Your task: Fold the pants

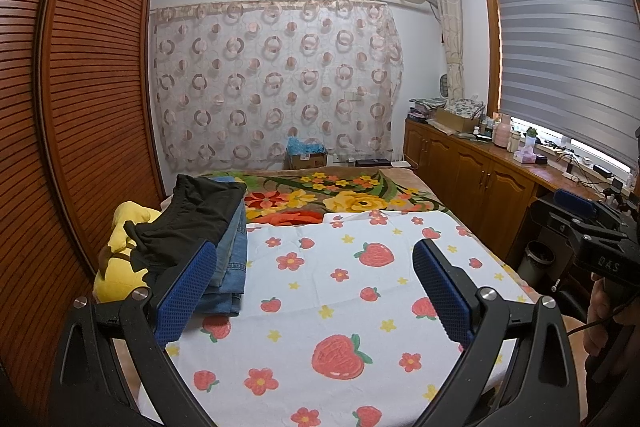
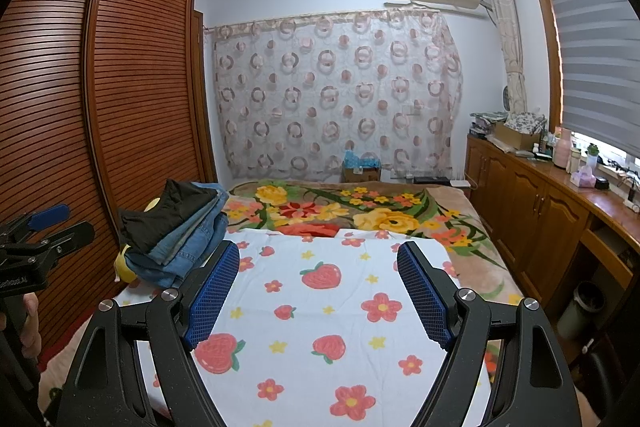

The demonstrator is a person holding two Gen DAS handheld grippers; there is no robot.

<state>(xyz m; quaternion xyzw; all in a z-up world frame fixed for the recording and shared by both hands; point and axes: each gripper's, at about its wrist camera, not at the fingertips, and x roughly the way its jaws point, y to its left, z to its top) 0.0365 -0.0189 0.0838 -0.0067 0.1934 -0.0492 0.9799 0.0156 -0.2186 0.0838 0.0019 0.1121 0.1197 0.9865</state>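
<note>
Left tool [image 1: 314, 267]: blue mesh-padded fingers spread wide, nothing between them, held over the white strawberry-and-flower print sheet [image 1: 340, 307] on the bed. Right tool [image 2: 318, 269]: same config, released, empty, over the same sheet. Task item: stack of folded pants [image 2: 180, 231], black pair on top, blue denim pairs below, at the sheet's left edge, approx. its far-left corner. Stack leans on a yellow plush toy [image 1: 120, 255]; toy mostly hidden. Brown floral blanket [image 1: 340, 195] covers the bed's far end.
</note>
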